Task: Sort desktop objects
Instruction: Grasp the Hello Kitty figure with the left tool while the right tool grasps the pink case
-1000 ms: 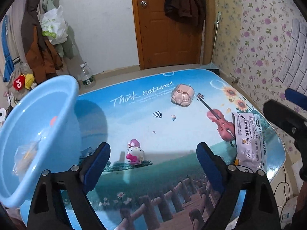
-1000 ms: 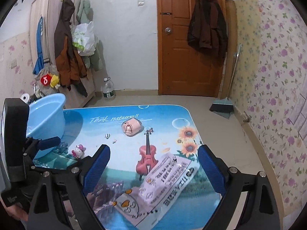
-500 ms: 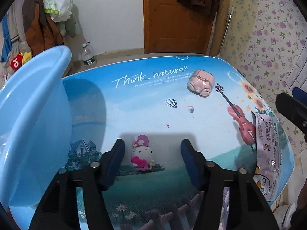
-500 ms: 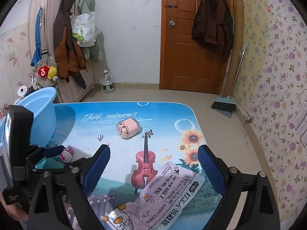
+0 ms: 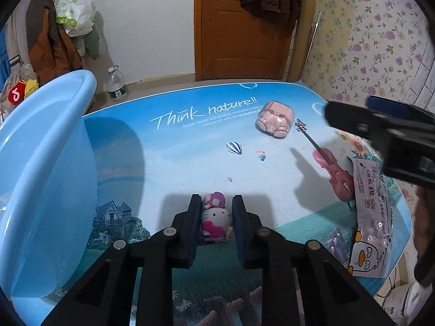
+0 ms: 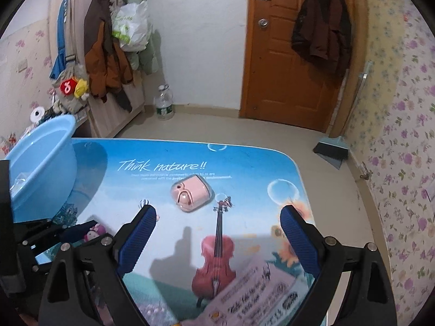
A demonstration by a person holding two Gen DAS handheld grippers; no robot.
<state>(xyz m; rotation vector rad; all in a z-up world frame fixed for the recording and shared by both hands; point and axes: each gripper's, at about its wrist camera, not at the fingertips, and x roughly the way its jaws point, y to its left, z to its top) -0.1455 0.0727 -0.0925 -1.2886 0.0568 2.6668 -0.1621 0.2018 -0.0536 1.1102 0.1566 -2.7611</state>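
Hello Kitty toy point(image 5: 216, 221) near centre of table point(image 5: 176, 146), clamped between left gripper point(image 5: 216, 217) fingers, not yet lifted. Right gripper point(image 6: 217, 233) spread wide, empty, over snack packet point(image 6: 261, 293). Pink case point(image 5: 276, 119) far right, still loose. Blue basin point(image 5: 46, 179) at left edge (something clear inside); open path leftward.

One toy point(image 5: 216, 218), one case point(image 5: 275, 119), one packet point(image 5: 372, 217), one basin point(image 5: 49, 179).

White wall point(image 6: 201, 40), brown door point(image 6: 274, 62) hung with a dark coat point(image 6: 320, 30), floral wallpaper point(image 6: 402, 114), beige floor point(image 6: 244, 127), jackets point(image 6: 106, 54) on a wardrobe point(image 6: 76, 13), water bottle point(image 6: 164, 103), broom point(image 6: 337, 146), picture-printed table point(image 6: 244, 168).
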